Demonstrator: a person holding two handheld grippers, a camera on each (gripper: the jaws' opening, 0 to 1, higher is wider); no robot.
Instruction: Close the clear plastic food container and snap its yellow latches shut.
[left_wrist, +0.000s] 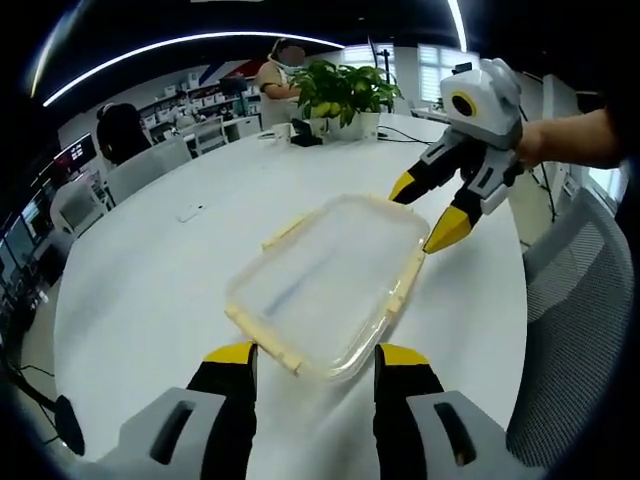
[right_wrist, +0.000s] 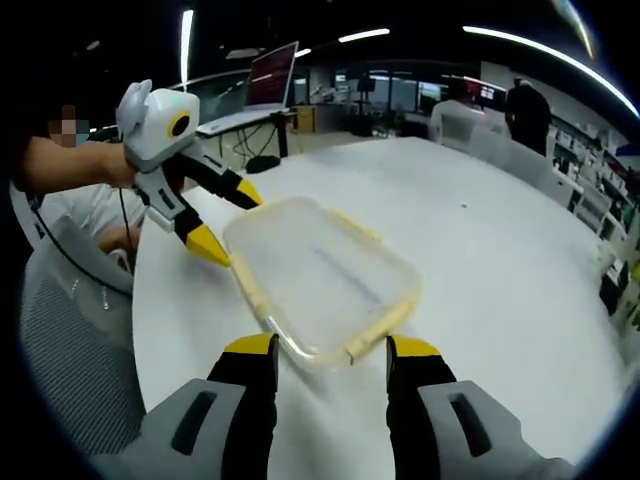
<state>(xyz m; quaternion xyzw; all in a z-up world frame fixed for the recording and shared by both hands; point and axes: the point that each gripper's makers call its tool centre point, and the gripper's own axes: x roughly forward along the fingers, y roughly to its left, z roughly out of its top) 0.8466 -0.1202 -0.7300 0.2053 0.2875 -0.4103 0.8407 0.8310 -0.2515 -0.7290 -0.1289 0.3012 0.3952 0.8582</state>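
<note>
- Your clear plastic food box with pale yellow latches (left_wrist: 330, 285) sits flat on the big white round table (left_wrist: 150, 290). Its lid is on top.
- In the left gripper view, your left gripper with black and yellow jaws (left_wrist: 315, 362) is at the near end of the box. Its jaws are wide open, one on each side of the box's near edge. They hold nothing.
- In the same view, your right gripper, grey with yellow tips (left_wrist: 432, 214), comes in from the right. Its jaws are spread apart at the far right corner of the box. One tip is right by the box's rim. You cannot tell if it touches.
- In the right gripper view, the box (right_wrist: 322, 278) lies just past your right gripper (right_wrist: 330, 350). Those jaws are open wide too, and nothing is between them but the box's near edge.
- There, your left gripper (right_wrist: 225, 218) reaches in from the left, with its jaws open at the box's far left corner.
- The side latches (left_wrist: 408, 278) lie along the long edges of the box. You cannot tell if they are snapped down.
- A green leafy plant in a white pot (left_wrist: 345, 95) stands at the far side of the table.
- A grey mesh chair (left_wrist: 585, 330) is beside the table on your right.
- A person in a light top (left_wrist: 280, 80) stands behind the plant.
</note>
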